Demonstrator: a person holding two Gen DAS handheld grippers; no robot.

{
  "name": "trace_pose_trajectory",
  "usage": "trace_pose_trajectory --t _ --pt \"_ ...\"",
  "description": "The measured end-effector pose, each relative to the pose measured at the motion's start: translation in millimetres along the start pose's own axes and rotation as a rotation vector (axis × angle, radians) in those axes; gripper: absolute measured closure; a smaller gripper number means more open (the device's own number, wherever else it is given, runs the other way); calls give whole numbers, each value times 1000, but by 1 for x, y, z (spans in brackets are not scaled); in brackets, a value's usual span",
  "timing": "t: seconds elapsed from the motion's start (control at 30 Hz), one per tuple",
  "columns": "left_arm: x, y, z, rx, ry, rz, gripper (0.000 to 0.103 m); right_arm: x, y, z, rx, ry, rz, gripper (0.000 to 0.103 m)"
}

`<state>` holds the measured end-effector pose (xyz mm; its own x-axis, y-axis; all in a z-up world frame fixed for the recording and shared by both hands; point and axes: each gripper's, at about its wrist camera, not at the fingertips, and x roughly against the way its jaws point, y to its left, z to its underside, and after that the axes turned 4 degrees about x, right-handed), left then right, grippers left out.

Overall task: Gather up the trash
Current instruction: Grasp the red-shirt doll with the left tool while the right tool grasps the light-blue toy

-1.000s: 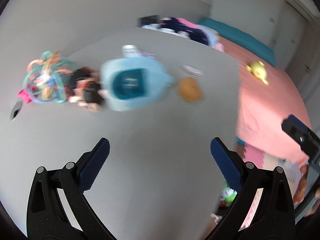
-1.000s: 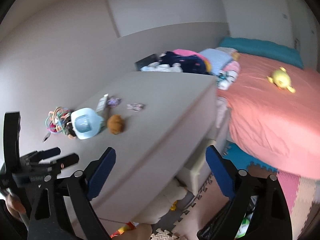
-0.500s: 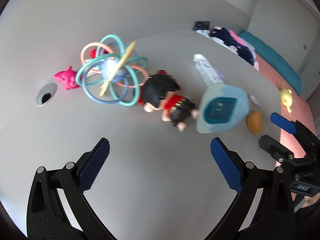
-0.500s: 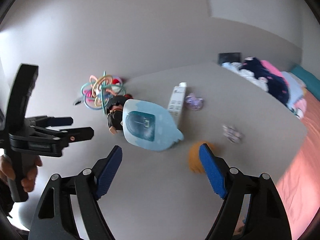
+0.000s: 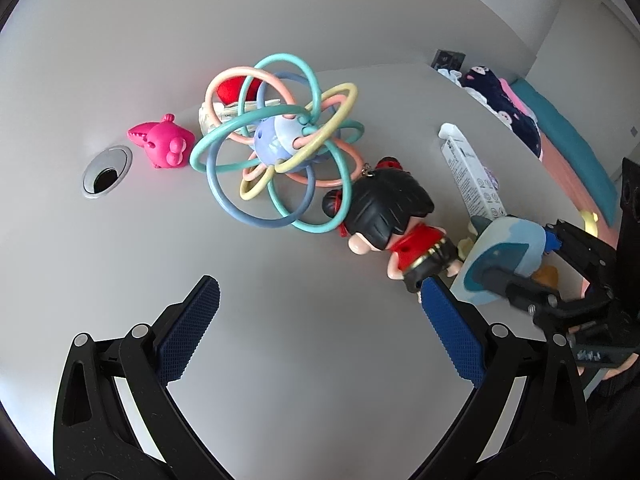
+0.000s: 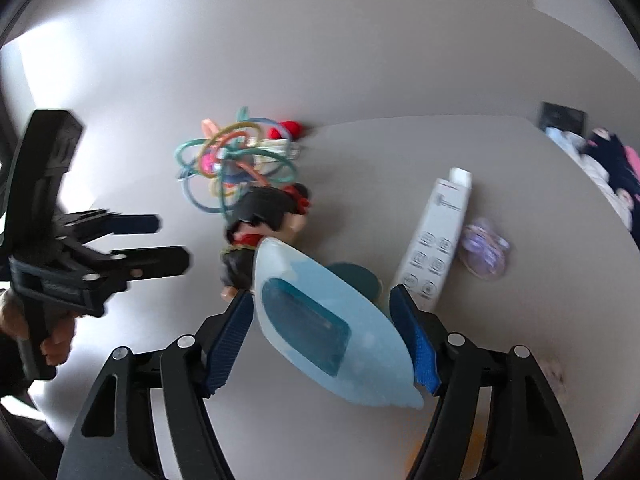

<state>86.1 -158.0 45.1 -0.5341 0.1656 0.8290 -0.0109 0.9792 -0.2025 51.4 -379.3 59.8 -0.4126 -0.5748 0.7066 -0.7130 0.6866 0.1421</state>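
Observation:
A light blue dustpan-like scoop (image 6: pixel 332 332) with a dark blue inset lies on the grey table (image 6: pixel 520 160); it also shows in the left wrist view (image 5: pixel 502 258). My right gripper (image 6: pixel 322 334) is open with its jaws on either side of the scoop; whether the pads touch it I cannot tell. A white carton (image 6: pixel 440 248), a purple wrapper (image 6: pixel 484 254) and an orange object (image 5: pixel 546 276) lie near it. My left gripper (image 5: pixel 316 330) is open and empty over bare table.
A ring rattle toy (image 5: pixel 280 148), a black-haired doll (image 5: pixel 394 222), a pink toy (image 5: pixel 160 146) and a red-topped item (image 5: pixel 232 90) sit on the table. A cable hole (image 5: pixel 106 172) is at the left. Clothes (image 5: pixel 504 100) and a bed (image 5: pixel 572 152) lie beyond.
My right gripper has moved forward and down until its jaws sit around the blue scoop. My left gripper has moved closer to the toys, and the right gripper now shows at its right.

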Motion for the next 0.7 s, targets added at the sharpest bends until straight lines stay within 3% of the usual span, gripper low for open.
trace_pose_trajectory --t 0.07,0.1,0.17,0.27,0.47,0.6,0.7 --pt "-4 2 -1 8 7 1 6 -8 9 -2 53 33 -20 33" --pt "-4 3 -1 10 9 3 6 -12 12 -2 73 53 -24 40" --pt "-6 5 -1 16 13 12 6 -20 19 0 96 73 -33 42" --pt "-11 4 -6 31 17 12 6 -19 18 1 62 30 -61 47" --pt "-5 7 -10 80 8 33 6 7 14 11 -27 -75 -36 57" --pt "-4 -1 -14 91 8 39 6 37 8 22 -127 -152 40 59" --pt "-11 -16 -15 106 26 36 6 61 -3 27 -211 -188 164 59"
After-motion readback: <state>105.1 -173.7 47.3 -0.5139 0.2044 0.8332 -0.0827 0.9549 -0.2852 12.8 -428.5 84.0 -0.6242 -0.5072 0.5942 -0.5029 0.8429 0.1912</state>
